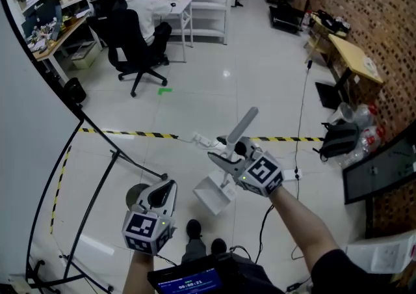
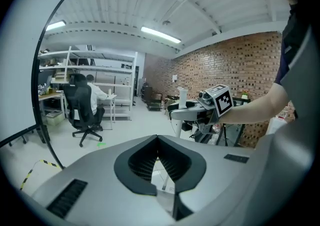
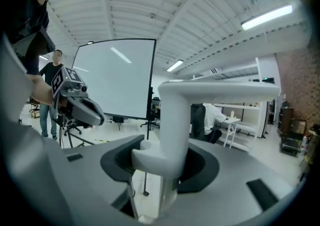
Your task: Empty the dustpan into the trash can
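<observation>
Floor (image 1: 260, 84): open pale tile with a striped tape line (image 1: 149, 134) across it. No trash can was identified with certainty. A round grey object (image 1: 135, 193) sat low on the floor, partly hidden behind the left gripper (image 1: 164, 190). It may have been the can, but this could not be confirmed.

Dustpan (image 1: 214, 196): white, hanging in the air near that object, to its right in the head view. The pan end was down and the long handle (image 1: 242, 127) angled up and away.

Right gripper (image 1: 221, 161): clamped on the handle, with the white shaft filling the gap between its jaws.

Left gripper: jaws closed tip to tip, nothing between them.

Judgement: this was the approach step, and dumping had not begun. To do it well:
- Keep the pan mouth tilted back until it is over the can's opening.
- Bring the lip inside the rim, then tip slowly.
- Move steadily, because the grip sat well up the handle and the pan could swing or twist.
- Use the free left gripper to steady the can.
</observation>
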